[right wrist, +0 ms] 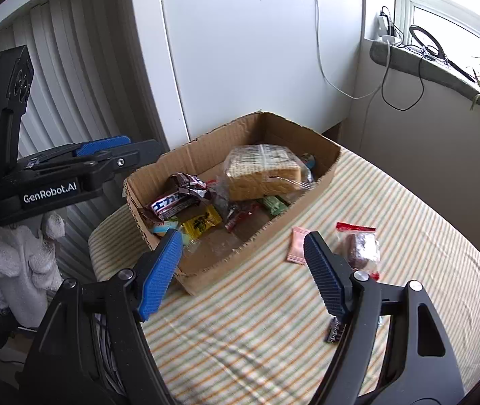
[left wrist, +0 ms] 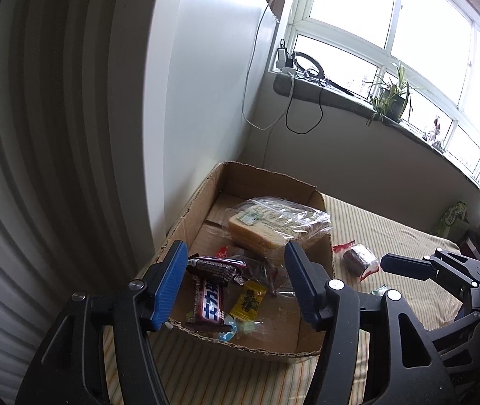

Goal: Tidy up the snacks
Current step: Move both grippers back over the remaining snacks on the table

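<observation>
A cardboard box point(left wrist: 311, 341) stands on the striped tablecloth point(right wrist: 273, 320). It holds bagged bread point(left wrist: 273, 226), a chocolate bar point(left wrist: 211, 300), a yellow candy point(left wrist: 248, 300) and other wrapped snacks. My left gripper point(left wrist: 236, 249) hangs open over the box's near end with nothing between its pads. My right gripper point(right wrist: 242, 236) is open too, above the box's front wall point(right wrist: 267, 236), and holds nothing. Right of the box a pink sachet point(right wrist: 297, 244) and a brown snack in a clear wrapper point(right wrist: 361, 246) lie on the cloth. A dark wrapper point(right wrist: 334, 332) peeks out under the right finger.
A white panel point(right wrist: 240, 50) rises right behind the box. The window sill point(left wrist: 341, 98) carries cables and a potted plant point(left wrist: 392, 98). A green packet point(left wrist: 452, 219) sits at the table's far right. White fuzzy fabric point(right wrist: 14, 260) hangs left of the table edge.
</observation>
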`<act>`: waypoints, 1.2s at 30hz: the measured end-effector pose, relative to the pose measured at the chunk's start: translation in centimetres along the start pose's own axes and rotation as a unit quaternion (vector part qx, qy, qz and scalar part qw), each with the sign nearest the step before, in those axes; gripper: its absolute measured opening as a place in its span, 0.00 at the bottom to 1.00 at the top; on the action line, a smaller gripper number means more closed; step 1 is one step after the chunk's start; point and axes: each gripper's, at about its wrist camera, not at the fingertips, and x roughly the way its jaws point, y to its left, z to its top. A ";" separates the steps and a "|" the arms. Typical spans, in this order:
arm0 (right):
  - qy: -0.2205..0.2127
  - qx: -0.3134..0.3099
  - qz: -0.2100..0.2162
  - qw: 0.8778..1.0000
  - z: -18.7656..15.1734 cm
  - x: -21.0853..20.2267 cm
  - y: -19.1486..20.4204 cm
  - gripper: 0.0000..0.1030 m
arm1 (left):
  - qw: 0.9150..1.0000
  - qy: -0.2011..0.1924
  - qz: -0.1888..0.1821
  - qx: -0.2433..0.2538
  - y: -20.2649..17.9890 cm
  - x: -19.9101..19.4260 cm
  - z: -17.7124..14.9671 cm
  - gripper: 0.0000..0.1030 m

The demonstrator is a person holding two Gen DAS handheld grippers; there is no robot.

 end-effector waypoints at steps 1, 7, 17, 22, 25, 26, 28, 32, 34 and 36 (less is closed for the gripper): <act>-0.003 0.004 -0.004 1.000 -0.4 -0.7 -0.6 0.75 | 1.000 -0.001 -0.001 -0.001 -0.2 -0.1 0.0 0.59; -0.003 0.028 -0.037 0.999 -3.3 -3.7 -4.5 0.75 | 1.000 -0.004 -0.011 0.002 -1.8 -0.7 -0.4 0.59; 0.032 0.053 -0.059 0.996 -7.8 -4.7 -10.2 0.75 | 0.999 0.012 -0.044 0.025 -6.4 -0.6 -2.0 0.59; 0.041 0.060 -0.047 0.996 -9.1 -3.7 -11.4 0.75 | 0.997 0.031 -0.062 0.040 -8.9 0.3 -3.1 0.59; 0.049 0.063 -0.040 0.996 -9.5 -3.0 -12.4 0.75 | 0.995 0.045 -0.076 0.052 -10.3 1.1 -3.8 0.59; 0.052 0.070 -0.031 0.996 -9.6 -2.8 -12.9 0.75 | 0.994 0.053 -0.082 0.057 -10.8 1.4 -4.2 0.59; 0.052 0.088 -0.021 0.995 -9.7 -2.5 -13.9 0.75 | 0.991 0.069 -0.092 0.068 -11.8 2.1 -4.9 0.59; 0.046 0.110 -0.014 0.993 -9.1 -2.1 -15.7 0.75 | 0.988 0.088 -0.101 0.080 -13.6 3.6 -5.6 0.59; 0.045 0.127 0.005 0.991 -8.4 -1.5 -16.6 0.75 | 0.986 0.094 -0.106 0.085 -14.6 4.2 -5.7 0.59; 0.044 0.134 0.016 0.990 -7.3 -0.7 -17.2 0.75 | 0.986 0.095 -0.110 0.086 -15.2 4.7 -5.8 0.59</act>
